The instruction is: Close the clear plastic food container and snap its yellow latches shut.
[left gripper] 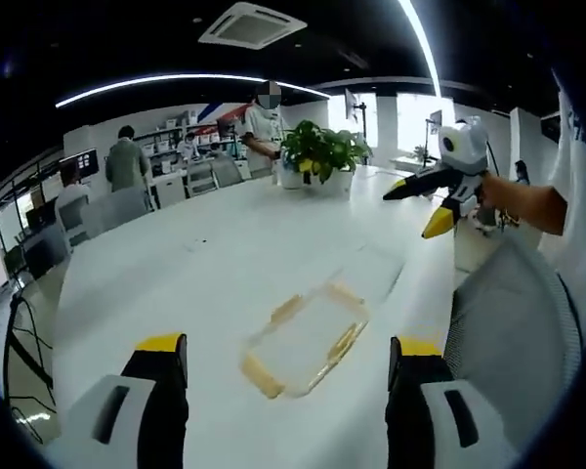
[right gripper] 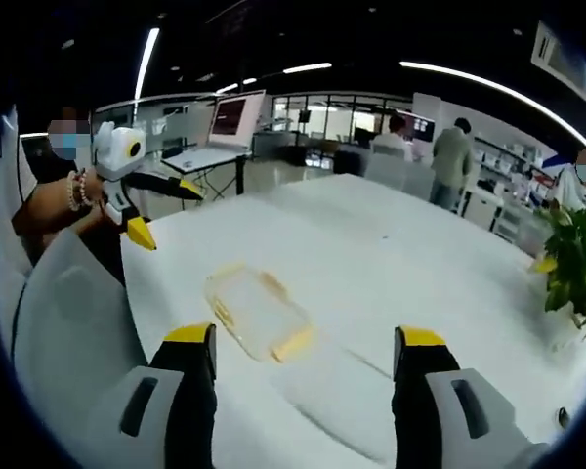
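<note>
A clear plastic container (left gripper: 308, 337) with yellow latches along its sides lies flat on the white table (left gripper: 205, 264), a short way ahead of my left gripper (left gripper: 288, 344), which is open and holds nothing. In the right gripper view the same container (right gripper: 259, 313) lies just ahead of my right gripper (right gripper: 305, 337), also open and empty. A faint clear outline (left gripper: 371, 274) adjoins the container; I cannot tell whether it is the lid. Each gripper shows in the other's view, held in the air with its jaws apart: the right gripper (left gripper: 425, 205) and the left gripper (right gripper: 161, 213).
A potted green plant (left gripper: 317, 156) stands at the table's far end, also seen as the plant (right gripper: 576, 264). A grey mesh chair (left gripper: 513, 322) is at the table edge by the person. Several people and desks are in the background.
</note>
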`<state>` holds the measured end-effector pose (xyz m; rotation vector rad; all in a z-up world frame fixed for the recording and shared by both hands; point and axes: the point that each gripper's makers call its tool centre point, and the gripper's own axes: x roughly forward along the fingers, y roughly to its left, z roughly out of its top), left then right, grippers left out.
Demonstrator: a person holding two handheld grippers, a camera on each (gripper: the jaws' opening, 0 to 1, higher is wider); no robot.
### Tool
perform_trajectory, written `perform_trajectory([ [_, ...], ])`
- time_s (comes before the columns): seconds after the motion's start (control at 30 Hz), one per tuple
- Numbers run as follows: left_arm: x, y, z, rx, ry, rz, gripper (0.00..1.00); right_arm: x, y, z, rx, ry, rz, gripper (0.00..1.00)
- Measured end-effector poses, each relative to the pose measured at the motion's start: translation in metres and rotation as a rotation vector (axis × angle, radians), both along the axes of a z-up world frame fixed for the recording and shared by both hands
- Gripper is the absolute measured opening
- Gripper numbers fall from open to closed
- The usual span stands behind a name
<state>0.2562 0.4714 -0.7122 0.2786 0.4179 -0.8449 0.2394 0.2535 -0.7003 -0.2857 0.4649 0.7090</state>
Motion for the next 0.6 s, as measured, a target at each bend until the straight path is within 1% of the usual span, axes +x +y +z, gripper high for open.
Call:
perform_trajectory([
  [0.1,0.005,0.0,-0.004,0.018,0.007,-0.019,0.8,0.001,0.002,-0.003,-0.019,0.014,0.03,0.71],
  [0.13,0.005,-0.001,-0.006,0.027,0.017,-0.033,0.8,0.001,0.003,-0.007,-0.035,0.031,0.049,0.71],
  [0.2,0.008,-0.001,-0.009,0.033,0.023,-0.033,0.8,0.005,0.002,-0.009,-0.052,0.04,0.056,0.71],
  [0.27,0.01,-0.002,-0.011,0.045,0.028,-0.052,0.8,0.007,0.002,-0.011,-0.067,0.043,0.065,0.71],
  [0.33,0.011,-0.001,-0.016,0.078,0.024,-0.071,0.79,0.009,0.003,-0.011,-0.071,0.048,0.083,0.71],
  [0.4,0.012,-0.001,-0.023,0.106,0.042,-0.089,0.79,0.01,0.005,-0.013,-0.079,0.055,0.098,0.71],
  [0.43,0.01,-0.002,-0.027,0.118,0.059,-0.114,0.79,0.01,0.007,-0.015,-0.09,0.061,0.116,0.71],
  [0.5,0.01,-0.003,-0.03,0.128,0.075,-0.133,0.79,0.011,0.01,-0.018,-0.107,0.07,0.141,0.71],
  [0.6,0.015,-0.001,-0.035,0.18,0.078,-0.16,0.77,0.014,0.013,-0.021,-0.133,0.075,0.169,0.7],
])
